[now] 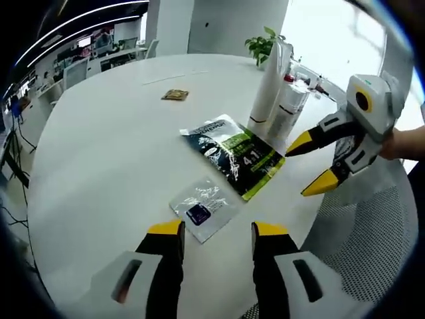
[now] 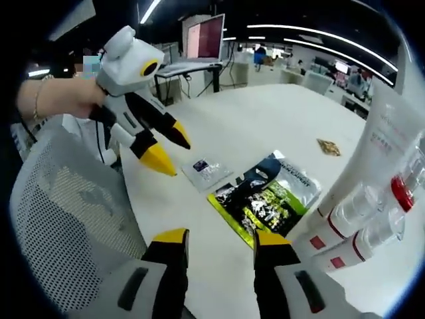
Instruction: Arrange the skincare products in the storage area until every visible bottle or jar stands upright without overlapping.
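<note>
A tall white tube (image 1: 271, 83) stands upright at the far side of the round white table (image 1: 113, 153), with clear bottles with red bands (image 1: 292, 106) close beside it. In the right gripper view the white tube (image 2: 385, 143) and the red-banded bottles (image 2: 368, 222) crowd the right edge. A green and black sachet pack (image 1: 237, 156) (image 2: 265, 199) lies flat. A small clear sachet with a blue label (image 1: 201, 209) (image 2: 207, 171) lies just ahead of my left gripper (image 1: 218, 232) (image 2: 169, 149), which is open and holds nothing. My right gripper (image 2: 221, 239) (image 1: 311, 165) is also open, hovering beside the pack.
A small brown packet (image 1: 174, 95) (image 2: 329, 147) lies farther out on the table. A grey mesh chair (image 1: 372, 246) (image 2: 66, 219) stands at the table's near edge. A potted plant (image 1: 261, 45) sits behind the tube. Desks and screens (image 2: 204, 36) fill the background.
</note>
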`<move>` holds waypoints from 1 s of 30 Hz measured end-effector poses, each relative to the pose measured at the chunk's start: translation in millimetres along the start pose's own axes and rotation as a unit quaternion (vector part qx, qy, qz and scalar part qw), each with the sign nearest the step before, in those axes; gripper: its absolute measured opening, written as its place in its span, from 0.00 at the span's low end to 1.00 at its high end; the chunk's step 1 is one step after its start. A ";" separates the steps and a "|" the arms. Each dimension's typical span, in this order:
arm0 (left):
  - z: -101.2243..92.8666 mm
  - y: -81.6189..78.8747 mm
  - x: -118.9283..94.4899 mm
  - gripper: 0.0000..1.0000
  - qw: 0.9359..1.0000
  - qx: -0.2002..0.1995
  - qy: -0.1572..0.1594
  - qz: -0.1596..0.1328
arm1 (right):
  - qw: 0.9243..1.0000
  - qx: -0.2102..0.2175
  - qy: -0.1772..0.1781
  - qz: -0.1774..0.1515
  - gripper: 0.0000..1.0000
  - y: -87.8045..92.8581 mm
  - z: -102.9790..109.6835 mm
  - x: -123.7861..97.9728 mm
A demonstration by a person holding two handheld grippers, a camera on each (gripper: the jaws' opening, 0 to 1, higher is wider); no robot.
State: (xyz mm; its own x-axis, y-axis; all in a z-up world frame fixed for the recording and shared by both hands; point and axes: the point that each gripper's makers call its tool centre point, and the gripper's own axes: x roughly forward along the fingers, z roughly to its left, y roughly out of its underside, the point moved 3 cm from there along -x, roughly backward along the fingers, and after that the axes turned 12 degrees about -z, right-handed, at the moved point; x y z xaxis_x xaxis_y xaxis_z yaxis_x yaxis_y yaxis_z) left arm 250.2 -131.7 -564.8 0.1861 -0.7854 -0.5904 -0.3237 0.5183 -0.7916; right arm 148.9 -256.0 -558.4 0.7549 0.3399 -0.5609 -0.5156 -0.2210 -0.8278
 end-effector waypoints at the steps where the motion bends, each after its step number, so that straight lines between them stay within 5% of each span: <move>1: -1.0 0.8 -1.9 0.43 1.000 -0.001 -0.001 0.000 | 1.000 0.000 0.003 0.002 0.34 1.3 0.1 -3.6; 19: -13.9 -3.9 -22.5 0.62 0.999 -0.032 -0.004 -0.021 | 0.996 0.051 0.066 -0.023 0.42 4.9 -20.6 -47.7; 30: -20.1 -10.5 -42.9 0.72 0.998 -0.047 -0.018 -0.045 | 0.992 0.068 0.095 -0.057 0.56 5.0 -36.3 -77.8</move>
State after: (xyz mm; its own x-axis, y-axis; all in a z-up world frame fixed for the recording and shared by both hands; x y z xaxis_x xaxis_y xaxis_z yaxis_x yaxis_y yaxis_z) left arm 227.0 -110.3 -527.9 0.2508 -0.8140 -0.5239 -0.3901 0.4103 -0.8243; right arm 102.3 -316.8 -519.3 0.8671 0.1745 -0.4666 -0.4632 -0.0625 -0.8840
